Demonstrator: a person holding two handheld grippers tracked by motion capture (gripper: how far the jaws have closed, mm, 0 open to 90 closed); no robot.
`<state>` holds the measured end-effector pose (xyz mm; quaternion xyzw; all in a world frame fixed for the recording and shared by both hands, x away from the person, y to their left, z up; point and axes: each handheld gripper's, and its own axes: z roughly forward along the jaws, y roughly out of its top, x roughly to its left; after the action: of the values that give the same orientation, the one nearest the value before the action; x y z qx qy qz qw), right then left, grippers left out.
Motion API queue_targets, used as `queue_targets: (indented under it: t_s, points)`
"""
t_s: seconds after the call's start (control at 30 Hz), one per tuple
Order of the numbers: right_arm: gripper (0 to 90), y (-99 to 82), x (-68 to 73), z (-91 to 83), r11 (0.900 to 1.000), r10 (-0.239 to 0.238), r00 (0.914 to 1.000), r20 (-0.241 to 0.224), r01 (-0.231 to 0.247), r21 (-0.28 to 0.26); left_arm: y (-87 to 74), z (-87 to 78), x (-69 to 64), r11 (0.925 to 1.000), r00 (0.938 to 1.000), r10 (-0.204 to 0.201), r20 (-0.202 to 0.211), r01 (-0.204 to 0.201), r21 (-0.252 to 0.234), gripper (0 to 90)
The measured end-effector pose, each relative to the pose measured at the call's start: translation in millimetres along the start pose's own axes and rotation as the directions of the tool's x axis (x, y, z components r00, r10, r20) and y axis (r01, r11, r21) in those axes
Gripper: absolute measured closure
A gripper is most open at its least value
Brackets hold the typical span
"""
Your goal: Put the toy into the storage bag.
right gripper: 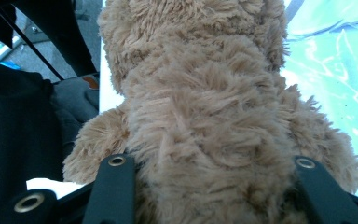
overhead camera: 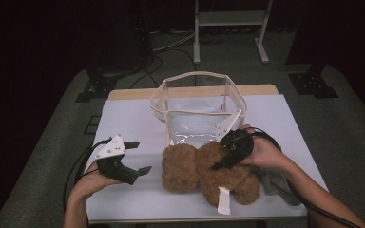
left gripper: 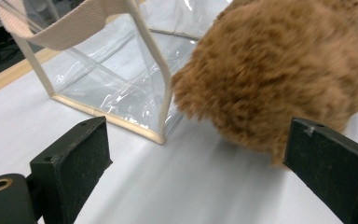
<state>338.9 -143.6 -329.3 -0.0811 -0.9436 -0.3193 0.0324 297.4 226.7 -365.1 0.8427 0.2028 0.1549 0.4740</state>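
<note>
Dark surroundings frame a white table (overhead camera: 123, 114) set on grey carpet, with black stands and cables seen at the upper edge of the high view. At the lower left of that view, the left gripper (overhead camera: 138, 157) is held just above the table surface, its jaws spread wide with nothing between them; in the left gripper view the two black pads (left gripper: 74, 154) are seen well apart over bare white tabletop. At upper centre a clear plastic tote bag (overhead camera: 197, 102) with cream trim stands upright, its near wall just behind the brown teddy bear (overhead camera: 190, 168). The bear lies at lower centre, its head toward the left and a white label (overhead camera: 224, 200) hanging from its body. To the right of centre, the right gripper (overhead camera: 228, 156) is pressed onto the bear's torso; in the right gripper view the plush (right gripper: 200, 140) is seen gripped between both jaws. A grey cloth (overhead camera: 278, 183), possibly a sock, is partly hidden beneath the right forearm at the lower right.
</note>
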Motion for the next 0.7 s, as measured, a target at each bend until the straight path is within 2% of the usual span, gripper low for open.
queue_targets:
  t_s: [0.1,0.17,0.27,0.33,0.43,0.7]
  points:
    - [54.4,-0.1,1.1,-3.9,1.0,-0.002,1.0,-0.003,0.002,-0.009,-1.4,-1.1,0.9,1.0,1.0,-0.005,-0.005,0.005,0.004,6.1]
    - [54.5,0.3,3.1,-13.7,0.9993,0.0,1.0,-0.005,-0.001,-0.036,-3.2,-1.6,1.8,0.9999,0.9998,-0.017,-0.009,0.017,0.004,6.1]
    - [54.5,1.3,4.6,-24.4,0.9979,0.006,1.0,0.001,-0.006,-0.064,-3.7,-2.8,3.1,0.9999,0.9998,-0.013,-0.012,0.013,0.007,6.1]
    - [54.5,1.8,4.8,-27.7,0.9975,0.004,1.0,0.006,-0.004,-0.07,-3.7,-3.2,3.1,0.9999,0.9998,-0.015,-0.013,0.015,0.006,6.0]
    - [54.5,5.5,7.0,-41.3,0.9955,0.001,0.9999,0.011,0.0,-0.095,-4.2,-5.2,3.8,0.9998,0.9997,-0.02,-0.015,0.02,-0.003,6.1]
    - [54.4,20.5,13.5,-63.3,0.9941,-0.019,0.9996,0.022,0.021,-0.107,-5.9,-7.8,6.7,0.9998,0.9996,-0.018,-0.021,0.018,0.004,6.1]
